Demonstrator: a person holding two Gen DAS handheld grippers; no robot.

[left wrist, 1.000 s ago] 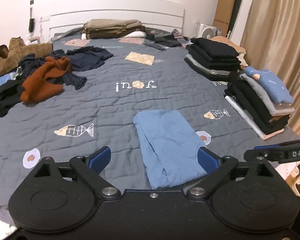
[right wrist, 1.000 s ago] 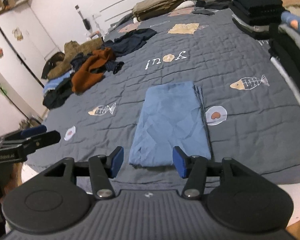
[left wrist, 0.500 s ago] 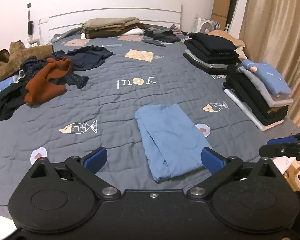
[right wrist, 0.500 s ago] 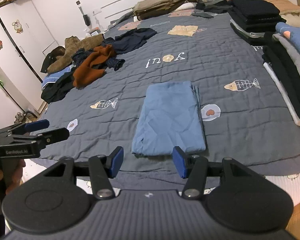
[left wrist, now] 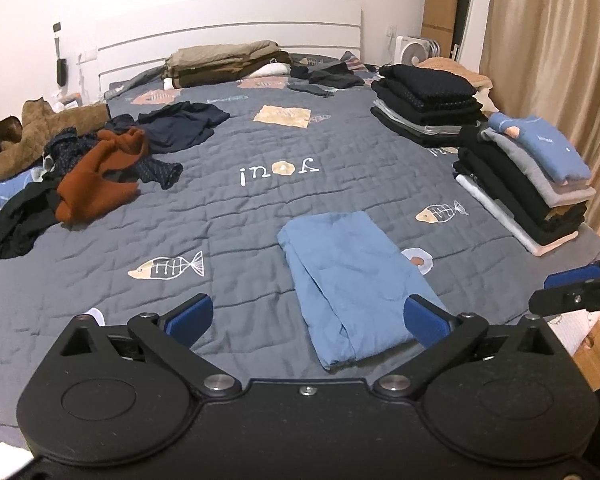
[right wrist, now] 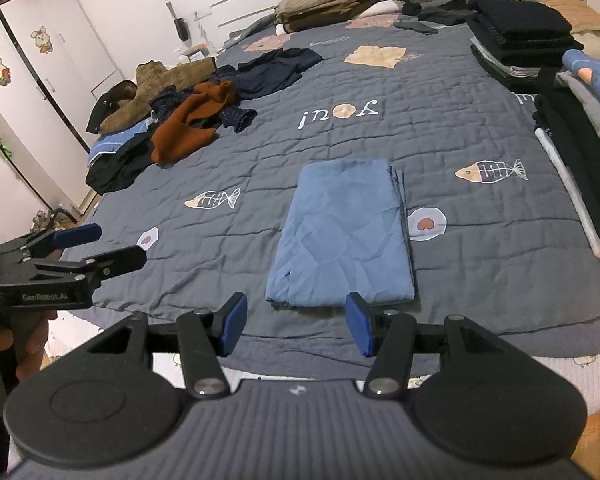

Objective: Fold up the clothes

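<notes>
A light blue garment [left wrist: 352, 276] [right wrist: 346, 236] lies folded into a flat rectangle near the front edge of the bed. My left gripper [left wrist: 306, 320] hovers just short of its near end with the jaws wide open and nothing between them. My right gripper [right wrist: 296, 324] hangs over the bed's front edge, open about halfway and empty, the garment just beyond its tips. Each gripper shows at the edge of the other's view: the right gripper [left wrist: 580, 292], the left gripper [right wrist: 72, 252] with a hand on its grip.
The grey quilted bed [left wrist: 240, 216] carries a heap of unfolded clothes [left wrist: 96, 168] [right wrist: 184, 128] at the left, two folded stacks [left wrist: 528, 176] [right wrist: 520, 36] along the right, and folded brown items [left wrist: 228, 60] by the headboard. Curtains hang at the right.
Both grippers have drawn back from the blue garment and risen slightly, so it lies farther ahead. The left jaws have spread a little wider. The garment has not moved.
</notes>
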